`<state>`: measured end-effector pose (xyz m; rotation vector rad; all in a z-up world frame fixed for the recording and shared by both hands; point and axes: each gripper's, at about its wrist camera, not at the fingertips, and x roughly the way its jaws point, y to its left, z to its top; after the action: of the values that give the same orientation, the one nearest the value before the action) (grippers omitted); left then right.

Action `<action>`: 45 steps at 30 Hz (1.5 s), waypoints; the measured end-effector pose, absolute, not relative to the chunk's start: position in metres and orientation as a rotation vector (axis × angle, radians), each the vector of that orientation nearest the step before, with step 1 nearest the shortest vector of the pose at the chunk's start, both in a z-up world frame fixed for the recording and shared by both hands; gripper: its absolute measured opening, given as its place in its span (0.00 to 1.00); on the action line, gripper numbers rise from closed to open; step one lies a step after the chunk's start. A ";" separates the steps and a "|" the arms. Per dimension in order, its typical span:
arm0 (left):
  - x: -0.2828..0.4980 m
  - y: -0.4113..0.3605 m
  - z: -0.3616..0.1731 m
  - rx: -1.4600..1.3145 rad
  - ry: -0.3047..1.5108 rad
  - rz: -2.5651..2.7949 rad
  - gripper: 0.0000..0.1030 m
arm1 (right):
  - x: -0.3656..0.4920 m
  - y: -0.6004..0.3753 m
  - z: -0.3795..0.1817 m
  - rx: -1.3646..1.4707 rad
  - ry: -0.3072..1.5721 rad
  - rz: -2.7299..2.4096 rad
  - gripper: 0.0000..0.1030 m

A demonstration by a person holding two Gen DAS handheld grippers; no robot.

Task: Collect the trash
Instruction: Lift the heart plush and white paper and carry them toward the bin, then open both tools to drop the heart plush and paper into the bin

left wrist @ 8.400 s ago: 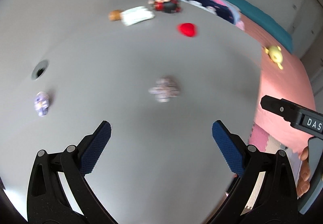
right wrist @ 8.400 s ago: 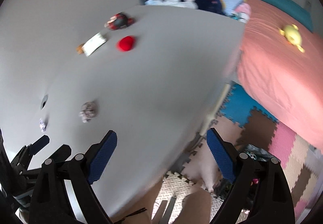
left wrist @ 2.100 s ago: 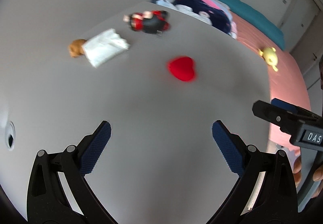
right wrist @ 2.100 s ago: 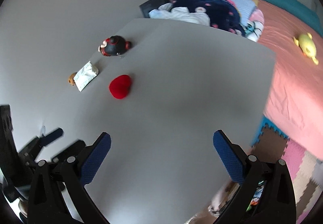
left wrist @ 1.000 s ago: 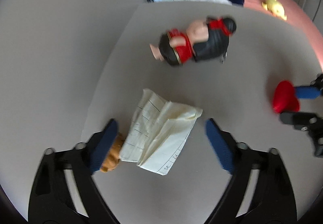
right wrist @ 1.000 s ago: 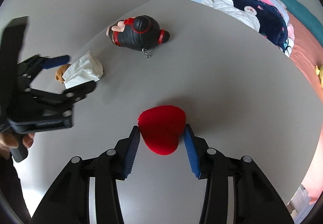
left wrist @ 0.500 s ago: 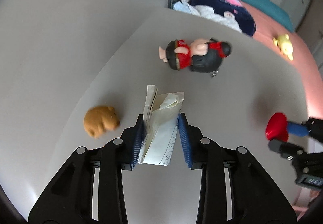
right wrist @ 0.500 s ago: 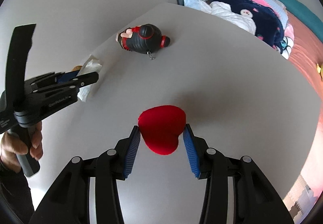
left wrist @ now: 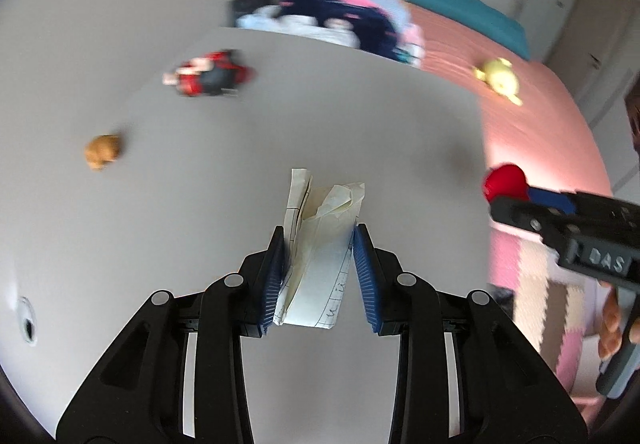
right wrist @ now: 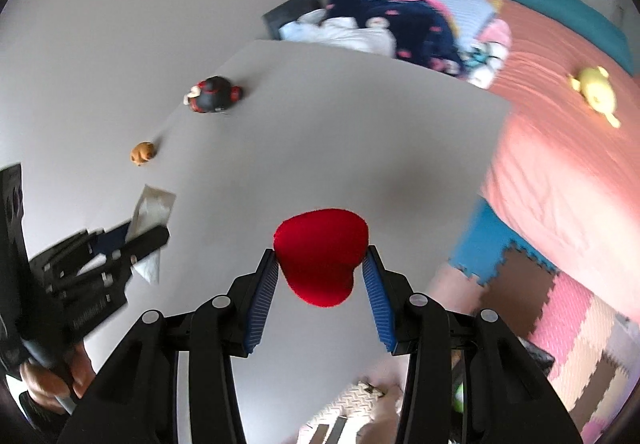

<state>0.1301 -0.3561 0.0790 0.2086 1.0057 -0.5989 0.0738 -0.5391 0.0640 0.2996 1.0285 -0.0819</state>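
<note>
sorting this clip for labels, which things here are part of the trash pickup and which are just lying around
Part of the job:
- crumpled paper, clamped in the left gripper
- red heart, clamped in the right gripper

Just lying about:
- black and red doll on the grey table
- small brown toy on the table
- yellow plush on the pink bed
- clothes pile

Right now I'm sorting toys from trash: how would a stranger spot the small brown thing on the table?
Start at the grey table beside the pink bed. Along its far left edge, near the wall, lies a black and red doll; the small brown thing sits alone just nearer than it. It's the only tan, rounded lump there, and no tongs hold it.
</note>
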 end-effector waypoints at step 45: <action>-0.242 -0.632 -0.043 0.583 1.096 -1.148 0.94 | -0.307 -0.782 -0.029 0.684 0.948 -0.693 0.98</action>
<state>-0.2416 -0.6325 -0.0430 0.5832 1.0961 -1.1476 -0.3066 -0.7824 -0.0292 0.6837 0.9478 -0.6934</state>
